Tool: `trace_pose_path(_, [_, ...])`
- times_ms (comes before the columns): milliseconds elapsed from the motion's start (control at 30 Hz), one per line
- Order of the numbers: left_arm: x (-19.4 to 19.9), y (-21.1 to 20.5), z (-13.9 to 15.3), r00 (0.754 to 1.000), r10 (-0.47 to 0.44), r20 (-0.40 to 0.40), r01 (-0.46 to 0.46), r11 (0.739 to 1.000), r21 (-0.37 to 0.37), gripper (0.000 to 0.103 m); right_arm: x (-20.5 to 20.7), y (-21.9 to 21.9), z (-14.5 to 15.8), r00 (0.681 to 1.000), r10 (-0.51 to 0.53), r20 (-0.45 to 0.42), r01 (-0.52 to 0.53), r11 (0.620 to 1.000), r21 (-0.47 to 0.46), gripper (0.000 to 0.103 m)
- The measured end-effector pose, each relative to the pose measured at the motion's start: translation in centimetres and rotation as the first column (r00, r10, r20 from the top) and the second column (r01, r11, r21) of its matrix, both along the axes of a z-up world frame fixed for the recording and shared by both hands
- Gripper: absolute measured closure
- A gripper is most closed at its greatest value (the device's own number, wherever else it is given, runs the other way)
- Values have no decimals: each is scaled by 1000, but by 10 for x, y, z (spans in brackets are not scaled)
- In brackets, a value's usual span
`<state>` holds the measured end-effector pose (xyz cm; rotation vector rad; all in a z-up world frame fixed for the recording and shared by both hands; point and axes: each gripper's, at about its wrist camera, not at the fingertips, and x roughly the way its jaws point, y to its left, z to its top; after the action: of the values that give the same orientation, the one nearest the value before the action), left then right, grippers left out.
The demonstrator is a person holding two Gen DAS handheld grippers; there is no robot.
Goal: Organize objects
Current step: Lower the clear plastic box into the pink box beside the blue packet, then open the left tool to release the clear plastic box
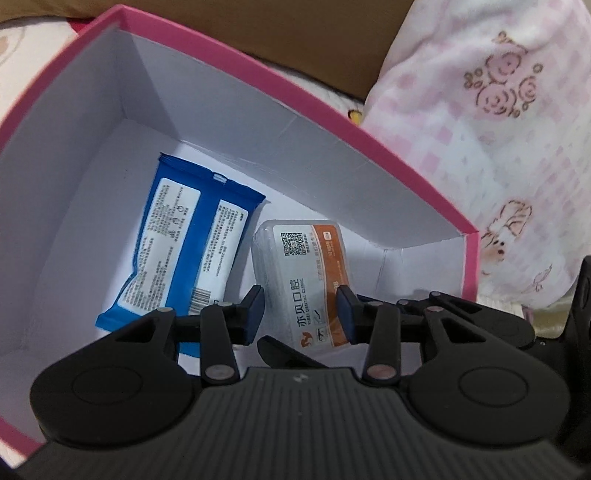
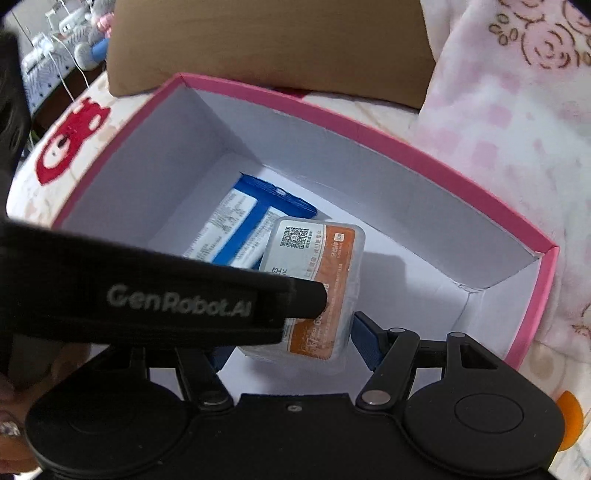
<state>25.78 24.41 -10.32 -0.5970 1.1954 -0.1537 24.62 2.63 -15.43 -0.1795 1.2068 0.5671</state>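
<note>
A pink box (image 1: pixel 74 166) (image 2: pixel 369 184) with white inner walls stands open below both grippers. A blue pack of wipes (image 1: pixel 181 240) (image 2: pixel 221 236) lies flat on its floor. Beside the pack is a clear plastic floss box (image 1: pixel 303 266) (image 2: pixel 321 258) with an orange and white label. It is tilted, with its near end raised off the floor. My right gripper (image 2: pixel 291 349) is shut on that near end, though a black logo strap (image 2: pixel 177 299) hides much of its left finger. My left gripper (image 1: pixel 301 314) hovers above with its jaws apart, and I see the floss box through the gap.
A pink patterned blanket (image 1: pixel 480 110) (image 2: pixel 517 110) is heaped against the box's right side. Behind the box is a brown cardboard panel (image 1: pixel 258 22) (image 2: pixel 258 37). To its left lies a sheet with a red cartoon print (image 2: pixel 74 125). Part of a hand (image 2: pixel 7 428) shows at the lower left.
</note>
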Motion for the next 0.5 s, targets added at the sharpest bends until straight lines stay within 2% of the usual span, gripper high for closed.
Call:
trace_pose_path(200, [3, 3, -9, 1000, -8, -18, 8, 1000, 9, 67, 8, -2, -9, 998, 37, -49, -37, 999, 16, 31])
trace_pose_path(400, [-8, 4, -15, 1000, 0, 6, 0, 999, 38, 67, 14, -11, -13, 989, 75, -125, -63, 993, 102, 29])
trace_pose_path(467, [-9, 5, -19, 1000, 8, 11, -8, 999, 40, 69, 13, -12, -15, 989, 78, -128, -64, 992, 108, 29])
trace_pose_path(500, [-10, 4, -20, 1000, 11, 17, -11, 999, 46, 71, 13, -12, -15, 991, 72, -111, -61, 993, 99, 34])
